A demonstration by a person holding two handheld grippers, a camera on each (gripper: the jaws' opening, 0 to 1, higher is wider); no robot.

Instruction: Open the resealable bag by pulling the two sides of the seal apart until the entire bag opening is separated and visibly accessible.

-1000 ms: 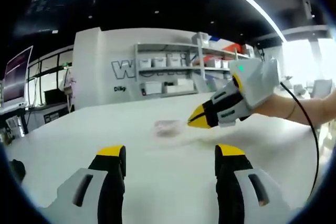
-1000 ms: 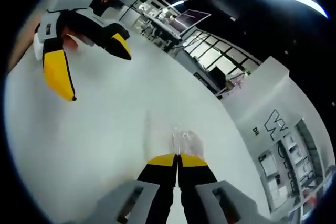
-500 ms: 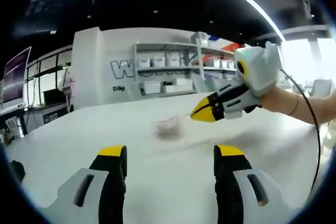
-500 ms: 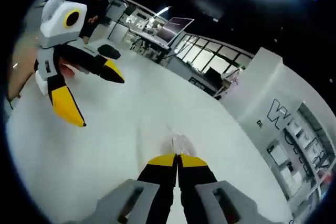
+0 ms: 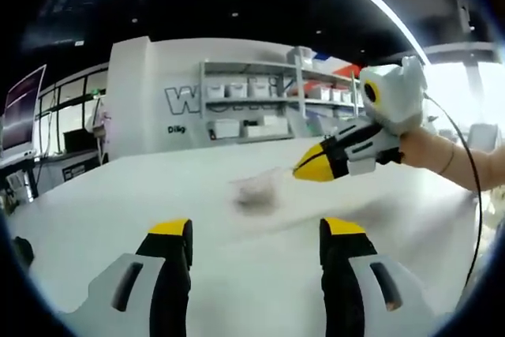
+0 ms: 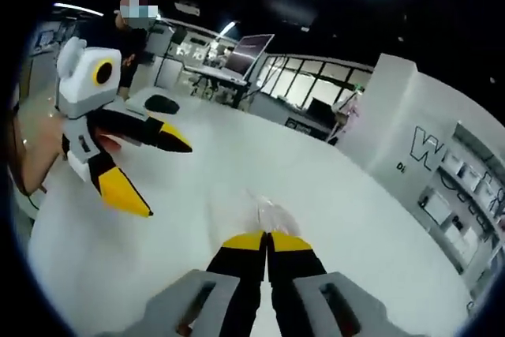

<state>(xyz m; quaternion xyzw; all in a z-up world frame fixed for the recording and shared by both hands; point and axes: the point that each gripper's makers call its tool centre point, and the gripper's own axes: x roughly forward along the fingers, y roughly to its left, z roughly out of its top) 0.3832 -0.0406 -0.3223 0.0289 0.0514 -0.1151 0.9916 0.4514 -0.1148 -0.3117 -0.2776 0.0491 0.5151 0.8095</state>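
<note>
A small clear resealable bag (image 5: 256, 191) with something pale inside hangs blurred just above the white table (image 5: 102, 203). My right gripper (image 5: 309, 170) comes in from the right and is shut on the bag's edge. In the right gripper view the bag (image 6: 274, 215) sticks out past the shut right gripper (image 6: 268, 236). My left gripper (image 5: 256, 230) stands open, short of the bag, with nothing between its jaws. It also appears open in the right gripper view, as the left gripper (image 6: 158, 173) to the left of the bag, apart from it.
The table (image 6: 197, 203) stretches wide around the bag. A white wall with shelves of white bins (image 5: 245, 108) stands behind it. Desks with a monitor (image 6: 251, 43) and a person (image 6: 138, 21) are farther off. A dark object (image 6: 162, 103) lies on the table's far part.
The right gripper has risen, lifting the bag off the table by its edge. The left gripper has stayed open and nearly still.
</note>
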